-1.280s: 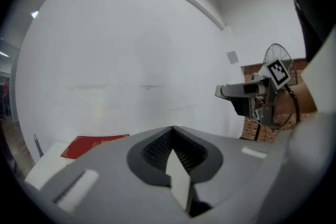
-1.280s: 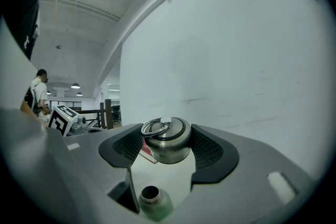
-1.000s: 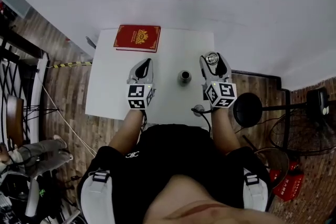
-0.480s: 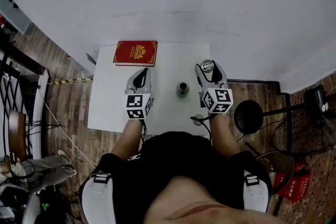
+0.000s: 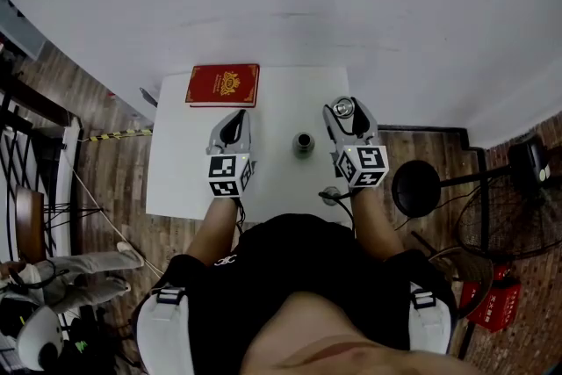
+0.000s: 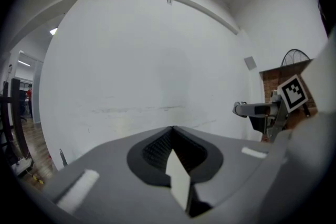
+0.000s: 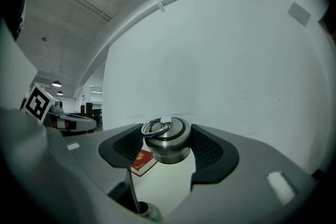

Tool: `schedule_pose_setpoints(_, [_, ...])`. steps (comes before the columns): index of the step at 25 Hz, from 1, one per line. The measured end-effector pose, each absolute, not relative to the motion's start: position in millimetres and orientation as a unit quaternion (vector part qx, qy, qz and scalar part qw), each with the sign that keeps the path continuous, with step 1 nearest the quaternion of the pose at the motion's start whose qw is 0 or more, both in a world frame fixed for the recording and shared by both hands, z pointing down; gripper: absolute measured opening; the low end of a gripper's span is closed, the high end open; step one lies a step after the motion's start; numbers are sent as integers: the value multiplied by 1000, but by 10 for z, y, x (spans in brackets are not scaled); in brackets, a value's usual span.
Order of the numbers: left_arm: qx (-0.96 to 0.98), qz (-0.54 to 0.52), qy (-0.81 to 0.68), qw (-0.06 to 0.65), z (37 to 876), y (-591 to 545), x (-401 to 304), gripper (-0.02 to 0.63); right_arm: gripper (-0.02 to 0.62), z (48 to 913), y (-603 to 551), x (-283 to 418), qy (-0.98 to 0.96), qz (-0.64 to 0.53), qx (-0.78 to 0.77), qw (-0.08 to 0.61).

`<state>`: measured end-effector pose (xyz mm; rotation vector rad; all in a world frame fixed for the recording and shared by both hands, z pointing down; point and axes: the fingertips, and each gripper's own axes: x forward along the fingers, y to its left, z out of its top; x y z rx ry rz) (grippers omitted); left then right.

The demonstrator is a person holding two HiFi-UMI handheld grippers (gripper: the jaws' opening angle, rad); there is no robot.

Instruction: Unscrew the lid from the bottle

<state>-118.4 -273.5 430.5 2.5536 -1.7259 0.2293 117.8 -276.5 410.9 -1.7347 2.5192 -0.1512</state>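
The steel bottle (image 5: 304,143) stands uncapped on the white table (image 5: 180,162), between my two grippers. Its mouth looks dark, and I cannot tell what is inside. My right gripper (image 5: 344,107) is clamped on the ringed steel lid (image 7: 167,140), held beside the bottle. My left gripper (image 5: 235,120) has its jaws pressed together on nothing.

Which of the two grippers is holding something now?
The right gripper: its jaws are closed on the steel lid with a ring. The left gripper is shut with nothing between.
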Motion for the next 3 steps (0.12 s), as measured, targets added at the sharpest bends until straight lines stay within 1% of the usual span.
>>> schedule_pose_setpoints(3, [827,72,-556,25,4294,-2757,-1185,54,288,4102,-2782,1157,825,-44,-562,40])
